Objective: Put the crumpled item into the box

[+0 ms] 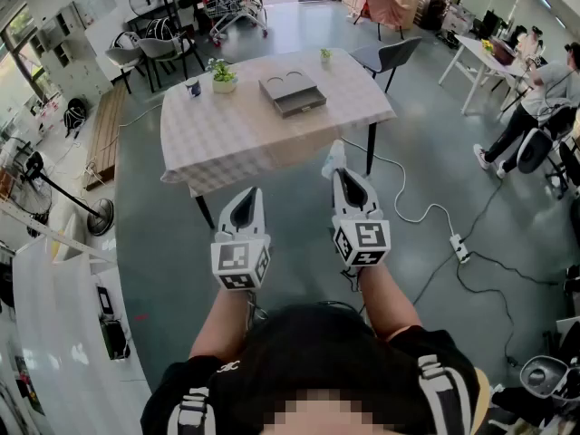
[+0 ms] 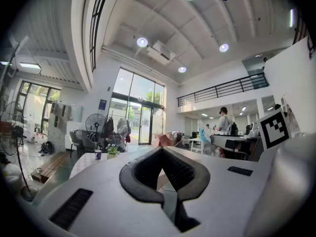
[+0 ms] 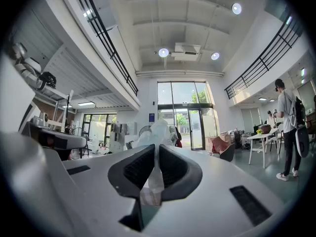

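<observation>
1. Crumpled item (image 1: 335, 159): a thin, whitish, half-see-through wad, film or tissue, can't tell which. It is pinched flat between the pads and flares into a wrinkled tuft past the tips. In the right gripper view (image 3: 157, 132) it runs as a narrow strip down the pad gap.
2. Location: in the air, in the right claw (image 1: 341, 176), off the near edge of the tabletop (image 1: 227, 139) and well apart from the box (image 1: 293, 94).
3. Right claw (image 3: 156, 149): narrow, clamped on the item and pointing level.
4. Left claw (image 1: 251, 191): tips together, nothing between them (image 2: 161, 151), level and just beside the right one.
5. Box: dark grey, low and rectangular, with two half-round cutouts in the top. It sits mid-tabletop on a pale checked cloth.
6. Also on the tabletop: a potted plant (image 1: 223, 77), a dark cup (image 1: 194, 87) beside it, and a smaller plant (image 1: 324, 56) at the far edge.
7. Writing: the only markings close up are black-and-white square markers on the right cube (image 1: 362, 241) and the left cube (image 1: 239, 263). A blue sign (image 3: 151, 117) by the glass doors is too small to read.
8. Around: a grey chair (image 1: 391, 55) at the far corner, and a power strip (image 1: 459, 247) with its cable on the floor.
</observation>
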The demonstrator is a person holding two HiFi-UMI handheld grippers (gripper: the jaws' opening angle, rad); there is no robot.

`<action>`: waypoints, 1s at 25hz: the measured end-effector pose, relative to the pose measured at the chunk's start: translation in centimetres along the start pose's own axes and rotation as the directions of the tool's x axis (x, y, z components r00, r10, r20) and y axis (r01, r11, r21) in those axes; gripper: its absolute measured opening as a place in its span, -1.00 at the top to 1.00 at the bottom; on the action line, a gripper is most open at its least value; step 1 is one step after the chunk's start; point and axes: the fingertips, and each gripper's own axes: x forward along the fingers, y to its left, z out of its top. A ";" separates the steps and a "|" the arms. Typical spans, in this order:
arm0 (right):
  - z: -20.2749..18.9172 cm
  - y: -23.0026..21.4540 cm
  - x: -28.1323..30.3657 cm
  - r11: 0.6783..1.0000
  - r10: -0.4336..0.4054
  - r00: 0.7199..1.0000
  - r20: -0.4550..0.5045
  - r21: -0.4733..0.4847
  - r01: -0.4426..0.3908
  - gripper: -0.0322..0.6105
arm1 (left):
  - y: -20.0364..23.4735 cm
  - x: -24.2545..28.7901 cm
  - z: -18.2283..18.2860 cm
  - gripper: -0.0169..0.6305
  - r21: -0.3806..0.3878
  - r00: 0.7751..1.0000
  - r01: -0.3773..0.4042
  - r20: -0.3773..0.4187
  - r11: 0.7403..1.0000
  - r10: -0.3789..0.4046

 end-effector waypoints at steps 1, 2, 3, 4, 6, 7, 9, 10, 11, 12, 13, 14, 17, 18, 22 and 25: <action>0.1 0.0 -0.3 1.000 0.001 1.000 0.003 0.005 -0.002 0.81 | -0.2 -0.2 0.0 0.94 -0.001 1.000 -0.001 0.000 1.000 0.001; 0.2 0.0 -0.6 1.000 0.004 1.000 0.007 0.010 -0.004 0.81 | -0.4 -0.4 0.1 0.94 -0.002 1.000 -0.001 0.001 1.000 0.001; 0.3 0.0 -0.8 1.000 0.006 1.000 0.010 0.014 -0.007 0.80 | -0.6 -0.5 0.1 0.94 -0.003 1.000 -0.001 0.000 1.000 0.001; 0.3 0.0 -1.0 1.000 0.010 1.000 0.013 0.016 -0.010 0.80 | -0.8 -0.5 0.0 0.94 -0.004 1.000 0.000 -0.002 1.000 0.000; 0.3 0.1 -1.1 1.000 0.015 1.000 0.014 0.016 -0.015 0.80 | -0.9 -0.4 -0.4 0.94 -0.011 1.000 0.005 -0.011 1.000 -0.005; 0.3 0.2 -1.1 1.000 0.015 1.000 0.013 0.014 -0.015 0.80 | -1.0 -0.3 -0.5 0.94 -0.013 1.000 0.008 -0.015 1.000 -0.008; 0.3 0.3 -1.0 1.000 0.015 1.000 0.009 0.009 -0.015 0.80 | -1.1 -0.3 -0.2 0.94 -0.005 1.000 0.013 -0.009 1.000 -0.013; 0.3 0.4 -1.0 1.000 0.015 1.000 0.008 0.007 -0.015 0.80 | -1.1 -0.4 0.0 0.94 -0.003 1.000 0.015 -0.006 1.000 -0.015; 0.2 0.5 -1.0 1.000 0.015 1.000 0.007 0.005 -0.015 0.80 | -0.9 -0.4 0.0 0.94 -0.003 1.000 0.016 -0.004 1.000 -0.016; 0.2 0.7 -1.0 1.000 0.015 1.000 0.007 0.003 -0.015 0.80 | -0.7 -0.5 -0.1 0.94 -0.005 1.000 0.016 -0.004 1.000 -0.016; 0.3 0.9 -0.9 1.000 0.014 1.000 0.007 0.001 -0.014 0.80 | -0.4 -0.5 -0.1 0.94 -0.008 1.000 0.015 -0.003 1.000 -0.015; 0.3 1.1 -0.8 1.000 0.013 1.000 0.007 -0.001 -0.013 0.80 | 0.0 -0.6 -0.1 0.94 -0.012 1.000 0.013 -0.002 1.000 -0.013; 0.3 1.9 -0.7 1.000 0.006 1.000 0.006 -0.007 -0.006 0.80 | 0.9 -0.9 -0.1 0.94 -0.017 1.000 0.013 0.004 1.000 -0.013; 0.3 2.2 -0.8 1.000 0.001 1.000 0.006 -0.008 -0.001 0.80 | 1.1 -1.1 -0.1 0.94 -0.016 1.000 0.018 0.006 1.000 -0.018; 0.2 3.2 -1.3 1.000 -0.024 1.000 0.014 -0.003 0.024 0.80 | 1.8 -2.0 -0.2 0.94 -0.005 0.999 0.041 0.010 0.999 -0.041; 0.0 3.8 -1.5 0.999 -0.037 0.999 0.017 -0.003 0.037 0.80 | 2.4 -2.3 -0.1 0.94 0.005 0.999 0.049 0.012 0.999 -0.049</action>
